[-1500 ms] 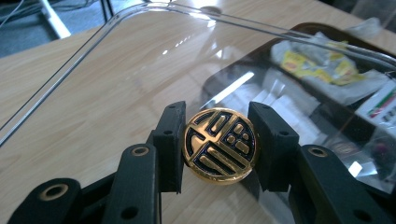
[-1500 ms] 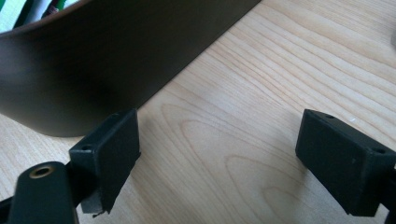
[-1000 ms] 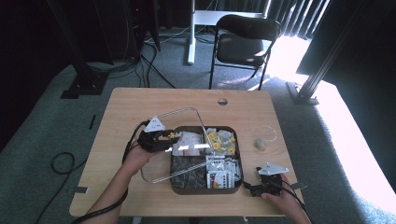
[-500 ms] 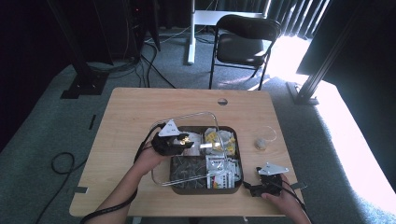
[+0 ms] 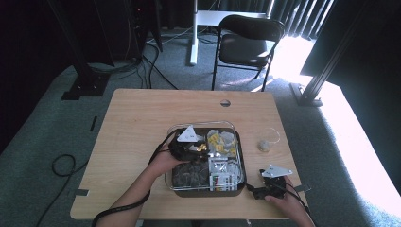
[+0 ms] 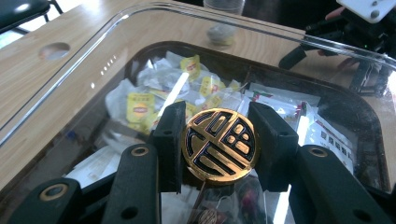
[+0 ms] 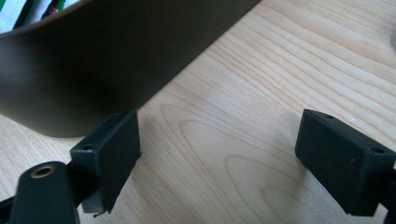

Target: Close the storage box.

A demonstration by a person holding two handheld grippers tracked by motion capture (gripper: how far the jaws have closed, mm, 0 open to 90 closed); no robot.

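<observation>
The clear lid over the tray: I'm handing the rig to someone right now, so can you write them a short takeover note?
Left gripper: shut on the round gold knob of the clear lid, holding the lid over the dark tray of tea bags and packets.
Right gripper: open, holding nothing, low over the wooden table beside the tray's right front corner.
Also there: a small clear cup stands on the table right of the tray.
Done: knob gripped, lid roughly over the tray.
Left: whether the lid is fully seated can't be told; line up its rim with the tray, lower it, then release the knob.
</observation>
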